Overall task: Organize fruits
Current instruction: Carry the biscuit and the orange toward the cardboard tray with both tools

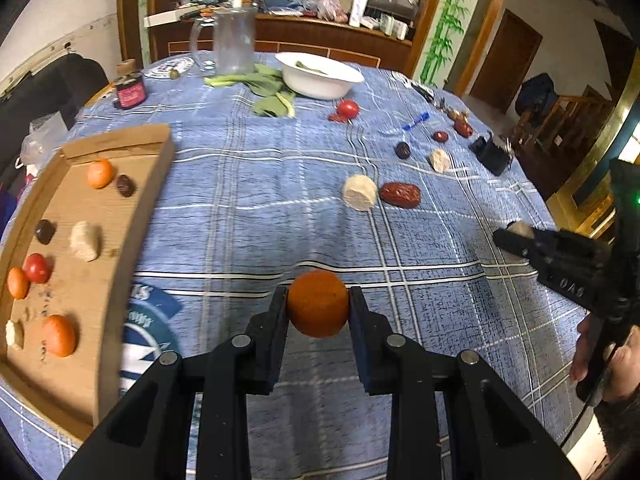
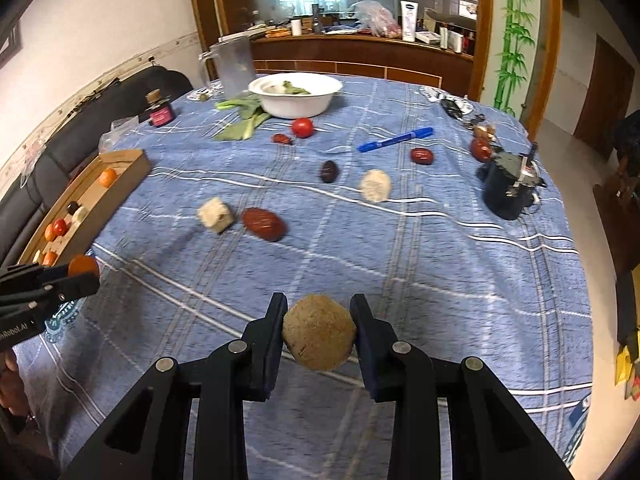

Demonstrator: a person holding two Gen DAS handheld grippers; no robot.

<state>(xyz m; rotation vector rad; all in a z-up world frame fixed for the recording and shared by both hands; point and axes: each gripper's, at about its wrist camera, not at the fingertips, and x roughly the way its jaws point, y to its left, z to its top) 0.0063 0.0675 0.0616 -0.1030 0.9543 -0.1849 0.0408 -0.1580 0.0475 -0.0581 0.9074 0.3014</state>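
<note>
My left gripper [image 1: 318, 300] is shut on an orange [image 1: 318, 304] above the blue checked cloth, right of the cardboard tray [image 1: 132, 216]. The tray holds several fruits: oranges, a tomato, dark dates, pale pieces. My right gripper [image 2: 319, 308] is shut on a round tan fruit [image 2: 319, 333] above the cloth; it also shows in the left wrist view [image 1: 516, 236]. The left gripper and its orange [image 2: 83, 266] show at the left of the right wrist view. Loose on the cloth lie a pale piece [image 2: 215, 215], a red date [image 2: 264, 224], a dark date [image 2: 328, 171] and a tomato [image 2: 301, 127].
A white bowl [image 2: 296, 100], greens [image 2: 240, 120], a clear jug [image 2: 234, 64] and a small jar [image 2: 160, 112] stand at the back. A blue pen [image 2: 394, 140] and a black device [image 2: 508, 188] lie at the right. More dates [image 2: 422, 156] lie near the pen.
</note>
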